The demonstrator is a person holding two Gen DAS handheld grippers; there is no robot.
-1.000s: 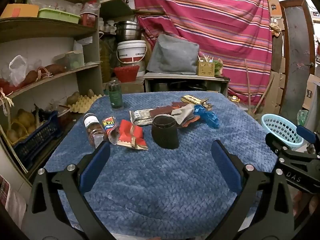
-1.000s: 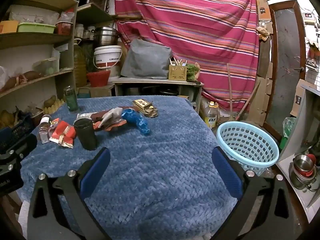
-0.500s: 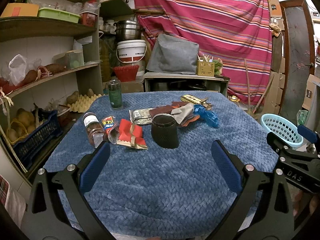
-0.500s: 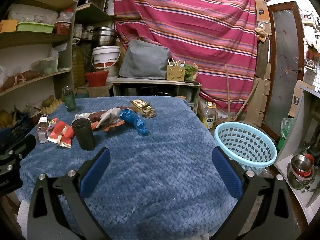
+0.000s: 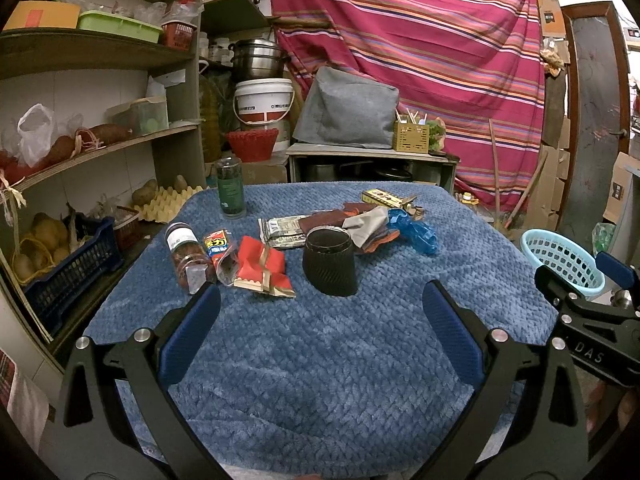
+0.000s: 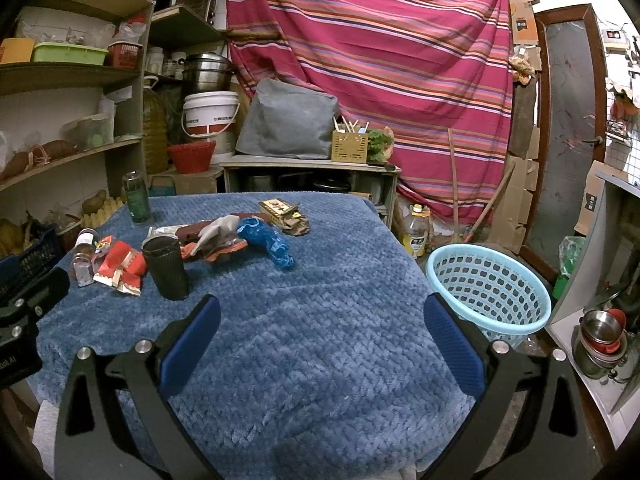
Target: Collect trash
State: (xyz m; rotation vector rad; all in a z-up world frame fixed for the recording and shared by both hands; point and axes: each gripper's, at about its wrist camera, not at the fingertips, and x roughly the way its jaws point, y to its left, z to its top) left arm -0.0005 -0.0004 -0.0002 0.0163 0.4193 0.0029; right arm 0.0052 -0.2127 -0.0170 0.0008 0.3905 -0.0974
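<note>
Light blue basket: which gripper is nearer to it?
Right. The right gripper sits beside the basket; the left gripper is farther away, with the right gripper between them.

Both grippers are showing the same build. The left gripper (image 5: 320, 316) is wearing black angular arms with triangular cut-outs, silver round screws (image 5: 142, 335) at the joints, and blue textured pads (image 5: 191, 334) on its fingers. The right gripper (image 6: 320, 320) is looking identical; seen from the left camera, its black body is carrying white letters "DAS" (image 5: 588, 357). No skin or sleeve is showing clearly.
</note>
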